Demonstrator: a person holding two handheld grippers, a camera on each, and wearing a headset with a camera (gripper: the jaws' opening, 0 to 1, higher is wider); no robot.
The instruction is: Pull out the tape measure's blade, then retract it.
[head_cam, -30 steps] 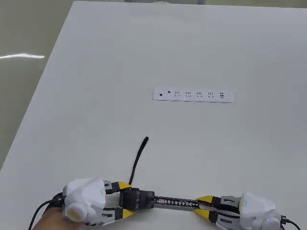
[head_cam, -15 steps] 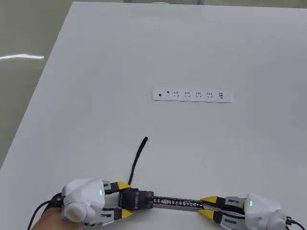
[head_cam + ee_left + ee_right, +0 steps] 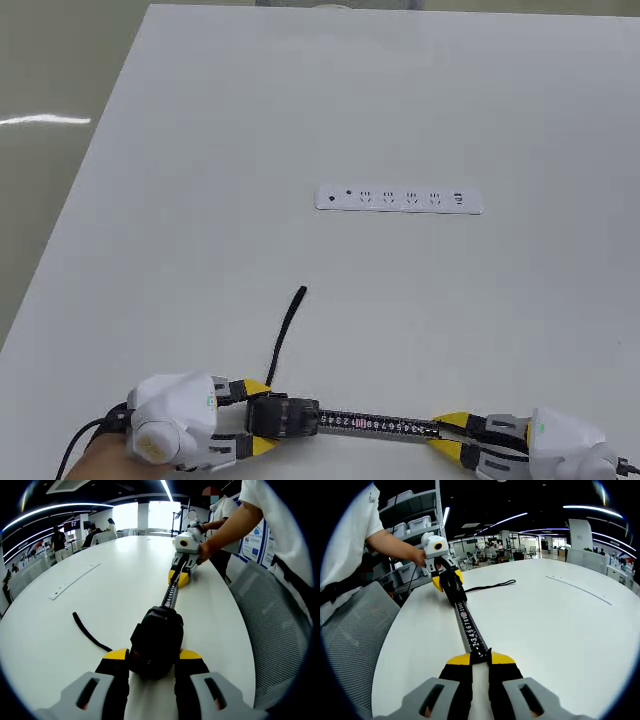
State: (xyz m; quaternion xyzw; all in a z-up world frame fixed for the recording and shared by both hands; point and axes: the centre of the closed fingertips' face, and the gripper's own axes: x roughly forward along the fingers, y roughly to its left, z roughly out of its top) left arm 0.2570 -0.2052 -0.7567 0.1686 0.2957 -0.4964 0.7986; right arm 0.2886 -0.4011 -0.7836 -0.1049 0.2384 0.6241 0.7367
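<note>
A black tape measure case (image 3: 284,416) (image 3: 156,640) (image 3: 454,590) lies on the white table near its front edge, with my left gripper (image 3: 262,418) (image 3: 151,654) shut around it. Its wrist strap (image 3: 287,333) (image 3: 88,633) trails away across the table. The blade (image 3: 375,424) (image 3: 171,594) (image 3: 469,628), marked with numbers, runs out of the case to the right. My right gripper (image 3: 450,436) (image 3: 480,657) is shut on the blade's end.
A white power strip (image 3: 399,199) (image 3: 74,580) (image 3: 578,589) lies flat at the table's middle. The table edge runs along the left, with floor beyond. A person's hand and sleeve hold each gripper.
My right gripper has moved further right with the blade's end, so more blade shows between the case and its fingers. The left gripper and case have stayed put.
</note>
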